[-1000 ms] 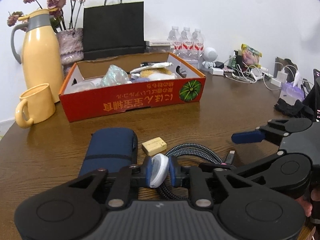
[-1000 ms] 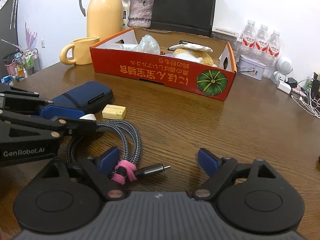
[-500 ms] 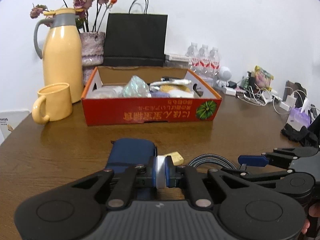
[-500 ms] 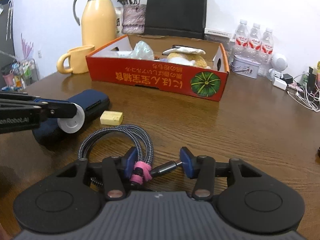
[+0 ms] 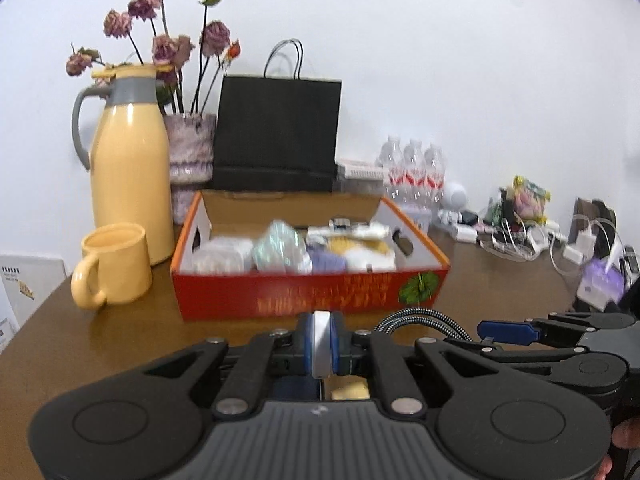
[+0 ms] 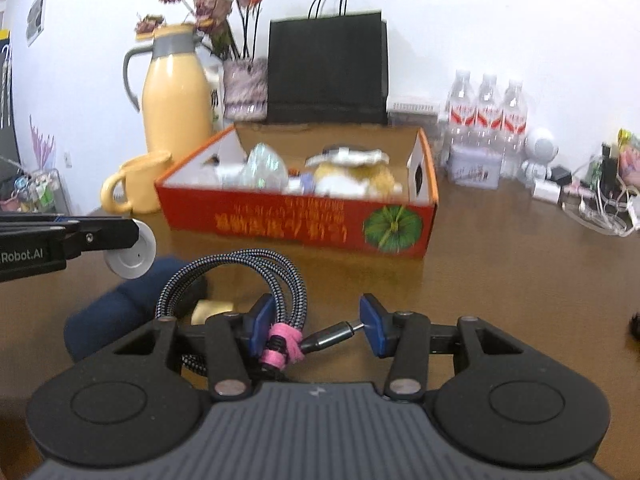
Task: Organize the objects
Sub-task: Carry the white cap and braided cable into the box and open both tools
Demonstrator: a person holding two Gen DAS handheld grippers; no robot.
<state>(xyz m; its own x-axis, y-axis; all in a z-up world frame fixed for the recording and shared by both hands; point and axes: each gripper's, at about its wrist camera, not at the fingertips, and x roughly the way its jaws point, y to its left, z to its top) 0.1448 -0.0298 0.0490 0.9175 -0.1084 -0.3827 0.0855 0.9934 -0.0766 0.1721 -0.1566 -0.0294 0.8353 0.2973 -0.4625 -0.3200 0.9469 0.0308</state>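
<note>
White disc (image 5: 321, 342) sits clamped edge-on in the left gripper (image 5: 321, 344), above the table (image 5: 132, 332); to its right, the braided cable (image 6: 256, 276) is pinched in the right gripper (image 6: 316, 326); red box (image 6: 304, 224) stands beyond both

The right claw (image 6: 316, 326) grips a coiled braided cable (image 6: 256, 276), seemingly lifted, before the red box (image 6: 304, 224).
</note>
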